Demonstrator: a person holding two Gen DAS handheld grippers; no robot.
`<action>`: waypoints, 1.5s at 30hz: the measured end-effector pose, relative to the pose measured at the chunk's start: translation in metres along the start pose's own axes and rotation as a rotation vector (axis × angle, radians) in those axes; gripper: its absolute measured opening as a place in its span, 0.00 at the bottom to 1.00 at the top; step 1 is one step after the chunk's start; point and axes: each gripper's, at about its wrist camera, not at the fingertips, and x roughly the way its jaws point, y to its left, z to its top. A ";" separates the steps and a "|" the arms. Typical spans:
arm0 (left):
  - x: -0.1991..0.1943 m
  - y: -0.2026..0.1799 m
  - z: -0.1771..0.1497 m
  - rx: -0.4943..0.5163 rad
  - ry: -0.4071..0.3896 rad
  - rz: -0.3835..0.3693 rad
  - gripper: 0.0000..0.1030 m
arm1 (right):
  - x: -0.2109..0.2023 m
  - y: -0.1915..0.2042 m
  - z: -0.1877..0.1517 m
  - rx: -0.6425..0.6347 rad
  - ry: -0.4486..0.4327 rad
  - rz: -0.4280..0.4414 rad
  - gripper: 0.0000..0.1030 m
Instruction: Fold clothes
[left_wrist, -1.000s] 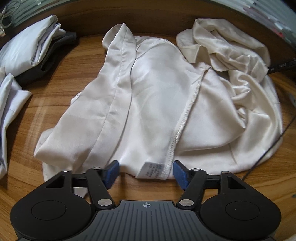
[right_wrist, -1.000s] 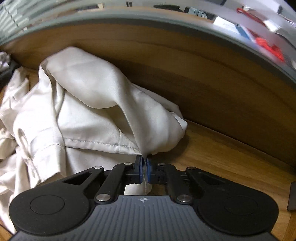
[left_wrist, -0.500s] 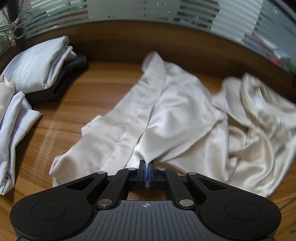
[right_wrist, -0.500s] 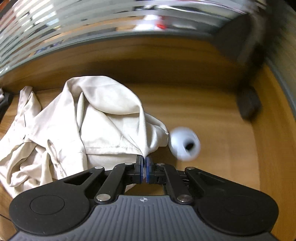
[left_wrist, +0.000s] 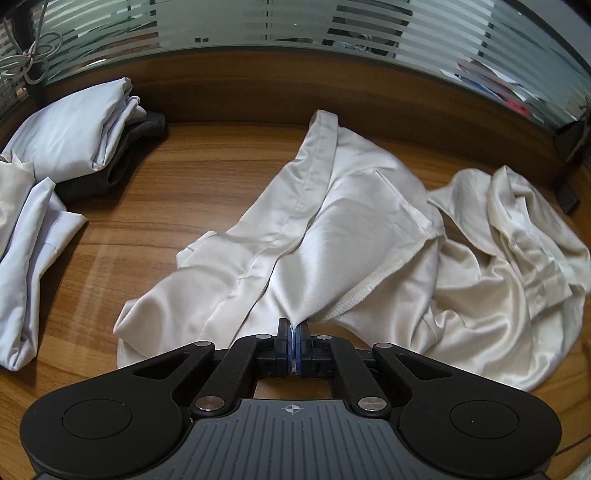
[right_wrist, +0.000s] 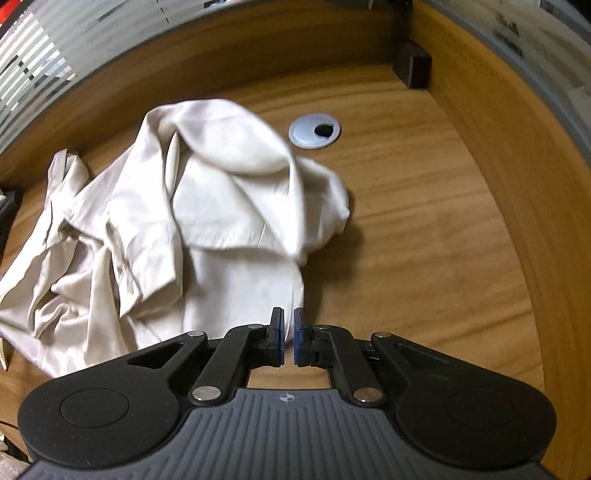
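Left gripper (left_wrist: 294, 347) is clamped on a hem edge of the cream satin garment (left_wrist: 332, 236), cloth visible between the blue pads; the fabric rises taut from the wooden counter (left_wrist: 192, 184) into the jaws. Right gripper (right_wrist: 289, 341) stands with a narrow gap between its pads and nothing in it; the garment's bunched sleeve end (right_wrist: 236, 192) lies just ahead and to its left, blurred in this view. Garment is spread ahead of the left gripper, crumpled toward its right side, not in a folded shape. Stack of folded white and dark clothes (left_wrist: 77, 140) sits far left of the left gripper. Risks, as judged: the satin looks slick, so a thin pinch could slip under pull; a one-sided pull may drag the whole garment and skew it; the crumpled right portion could get trapped in any fold.
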 end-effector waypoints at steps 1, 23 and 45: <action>-0.001 0.000 0.000 0.000 0.000 0.008 0.04 | 0.004 -0.001 -0.001 -0.012 -0.008 -0.002 0.13; -0.019 0.003 0.026 -0.075 -0.067 0.077 0.04 | 0.021 -0.005 0.030 -0.031 0.050 0.124 0.04; 0.045 -0.018 0.159 0.039 -0.092 0.009 0.07 | -0.038 -0.014 0.142 0.263 -0.290 0.189 0.03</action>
